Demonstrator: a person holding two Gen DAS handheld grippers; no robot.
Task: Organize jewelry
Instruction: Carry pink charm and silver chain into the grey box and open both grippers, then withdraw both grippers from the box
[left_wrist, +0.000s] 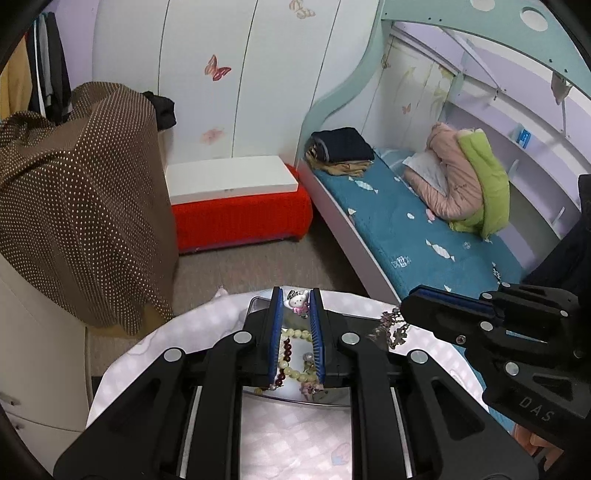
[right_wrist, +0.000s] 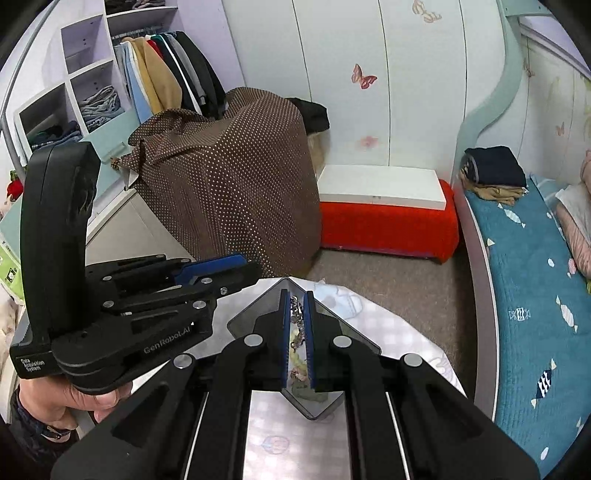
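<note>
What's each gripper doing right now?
Left gripper: open, empty, over the shiny metal tray.
Right gripper: nearly closed around a dark metal chain; grip unclear.

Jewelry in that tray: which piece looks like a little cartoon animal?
The white-and-pink bunny charm, at the tray's far end between the left gripper's fingertips. The rest are bead strands and a metal chain.

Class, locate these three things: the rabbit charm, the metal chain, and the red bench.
rabbit charm (left_wrist: 297, 302), left wrist view, on its white body.
metal chain (left_wrist: 392, 328), left wrist view, mid-chain below the right tool.
red bench (right_wrist: 388, 229), right wrist view, on its front face.
</note>
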